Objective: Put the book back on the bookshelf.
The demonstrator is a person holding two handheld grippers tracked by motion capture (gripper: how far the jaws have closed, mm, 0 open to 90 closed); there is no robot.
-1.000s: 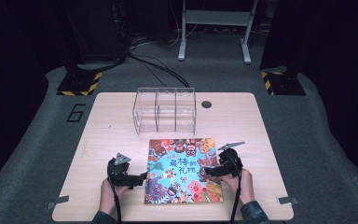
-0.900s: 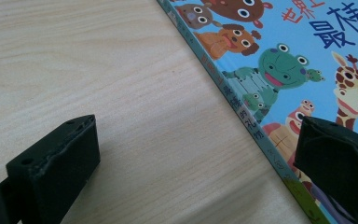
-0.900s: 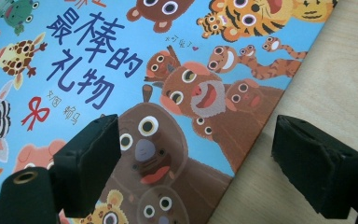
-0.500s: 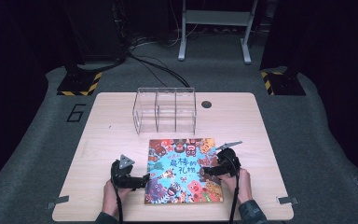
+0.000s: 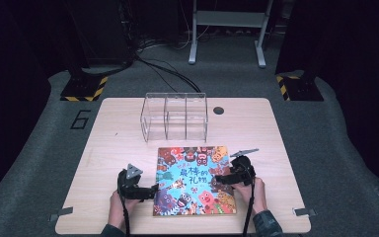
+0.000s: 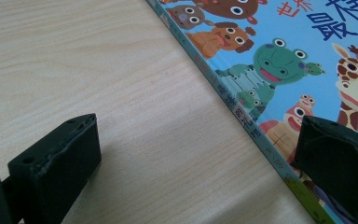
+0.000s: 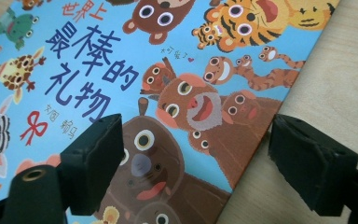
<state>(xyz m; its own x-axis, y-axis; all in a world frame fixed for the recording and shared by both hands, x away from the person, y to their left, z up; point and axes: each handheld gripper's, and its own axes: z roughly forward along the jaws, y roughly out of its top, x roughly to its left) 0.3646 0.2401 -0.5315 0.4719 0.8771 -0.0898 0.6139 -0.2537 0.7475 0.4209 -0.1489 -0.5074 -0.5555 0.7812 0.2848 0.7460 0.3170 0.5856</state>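
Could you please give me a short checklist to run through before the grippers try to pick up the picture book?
1. Picture book lies flat and closed on the table: ok.
2. Left gripper open, jaws straddling the book's spine edge, one over bare wood and one over the cover: ok.
3. Right gripper open across the opposite edge of the book: ok.
4. Either jaw already under the cover: not ok, both sit above the book.
5. Clear acrylic organizer stands apart behind the book: ok.
6. Whether the jaws touch the cover: cannot tell.
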